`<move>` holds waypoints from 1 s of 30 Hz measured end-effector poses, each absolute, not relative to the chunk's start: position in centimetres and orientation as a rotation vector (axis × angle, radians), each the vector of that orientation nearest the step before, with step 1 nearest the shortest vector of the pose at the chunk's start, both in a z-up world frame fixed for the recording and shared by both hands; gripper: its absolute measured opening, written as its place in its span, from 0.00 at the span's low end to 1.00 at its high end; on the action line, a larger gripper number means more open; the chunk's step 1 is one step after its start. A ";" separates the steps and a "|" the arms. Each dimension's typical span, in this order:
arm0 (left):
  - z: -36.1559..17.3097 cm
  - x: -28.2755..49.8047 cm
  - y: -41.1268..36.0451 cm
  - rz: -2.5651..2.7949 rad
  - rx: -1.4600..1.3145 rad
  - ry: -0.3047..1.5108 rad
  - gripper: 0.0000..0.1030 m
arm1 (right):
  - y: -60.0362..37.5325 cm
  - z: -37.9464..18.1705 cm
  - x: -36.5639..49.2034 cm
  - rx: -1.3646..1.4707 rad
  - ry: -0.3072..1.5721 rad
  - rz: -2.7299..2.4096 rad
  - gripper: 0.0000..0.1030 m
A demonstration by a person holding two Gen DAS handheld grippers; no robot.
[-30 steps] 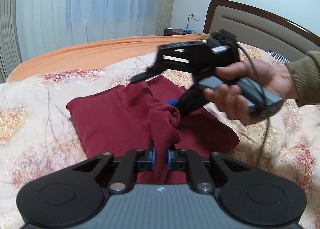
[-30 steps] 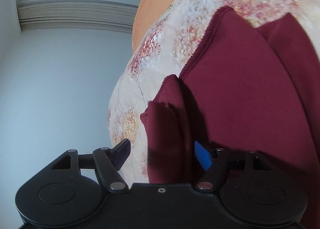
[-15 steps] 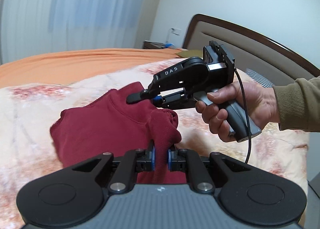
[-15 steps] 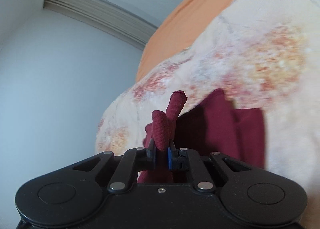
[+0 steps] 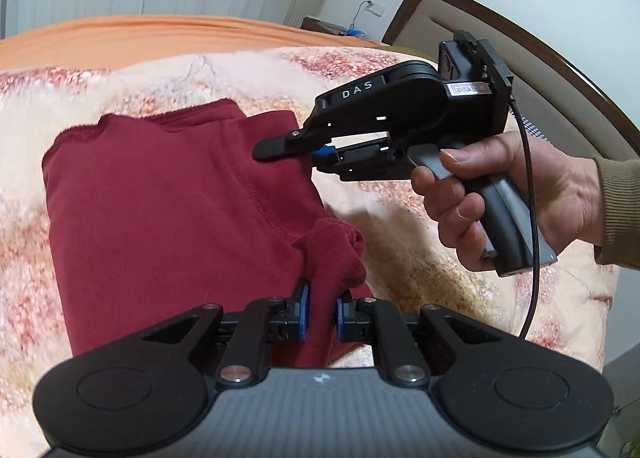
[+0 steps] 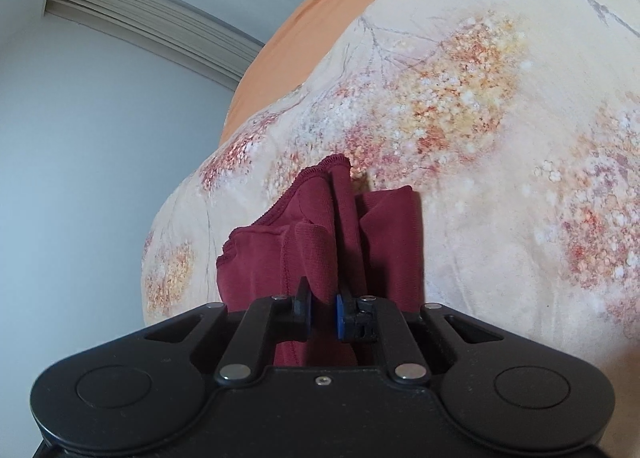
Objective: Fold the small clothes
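A small dark red garment point(image 5: 168, 210) hangs stretched over a floral bedspread point(image 5: 420, 270). My left gripper point(image 5: 319, 316) is shut on a bunched corner of it at the near edge. My right gripper point(image 5: 296, 150), held in a hand, is shut on the far right corner of the same garment. In the right wrist view the right gripper point(image 6: 323, 314) pinches a fold of the red garment point(image 6: 320, 226) between its blue pads, with the cloth bunched ahead of it.
The floral bedspread point(image 6: 480, 138) covers the bed, with an orange sheet point(image 5: 160, 34) behind it. A dark wooden headboard point(image 5: 500, 26) stands at the right. A nightstand point(image 5: 320, 24) is by the curtained window.
The right gripper closed on the garment's far corner. Both grippers then lifted the garment and spread it taut between them.
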State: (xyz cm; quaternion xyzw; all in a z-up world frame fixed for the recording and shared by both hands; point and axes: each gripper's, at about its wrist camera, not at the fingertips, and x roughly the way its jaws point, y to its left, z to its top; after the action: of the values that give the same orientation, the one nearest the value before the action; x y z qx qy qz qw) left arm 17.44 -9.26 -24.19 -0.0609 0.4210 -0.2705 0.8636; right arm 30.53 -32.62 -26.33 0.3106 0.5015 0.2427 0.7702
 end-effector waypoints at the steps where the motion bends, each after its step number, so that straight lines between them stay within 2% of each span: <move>1: -24.3 17.4 -9.3 -0.565 -0.128 0.885 0.12 | -32.7 -26.3 30.6 0.668 1.090 0.527 0.11; 13: -22.5 17.3 -9.9 -0.566 -0.123 0.832 0.12 | -32.6 -24.5 30.9 0.686 1.009 0.620 0.11; 22: -23.6 17.7 -10.7 -0.553 -0.123 0.880 0.12 | -33.2 -26.4 30.7 0.665 1.053 0.547 0.12; 24: -23.7 18.0 -10.9 -0.548 -0.131 0.889 0.13 | -33.3 -26.4 30.7 0.652 1.057 0.531 0.15; 25: -23.8 18.2 -11.0 -0.545 -0.133 0.895 0.16 | -33.3 -26.5 30.7 0.647 1.060 0.520 0.19; 27: -24.1 18.6 -11.3 -0.541 -0.133 0.902 0.24 | -33.7 -26.4 30.6 0.655 1.061 0.507 0.19; 29: -24.1 18.4 -11.1 -0.557 -0.140 0.898 0.44 | -34.3 -26.0 30.4 0.669 1.043 0.503 0.20; 30: -24.0 18.3 -11.2 -0.567 -0.146 0.891 0.47 | -34.6 -25.7 30.3 0.675 1.034 0.504 0.20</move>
State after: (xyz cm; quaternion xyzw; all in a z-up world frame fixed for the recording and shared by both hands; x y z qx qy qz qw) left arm 18.35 -11.19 -24.00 -0.0694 0.4245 -0.2701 0.8614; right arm 30.31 -34.62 -25.75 0.3131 0.4796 0.2337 0.7857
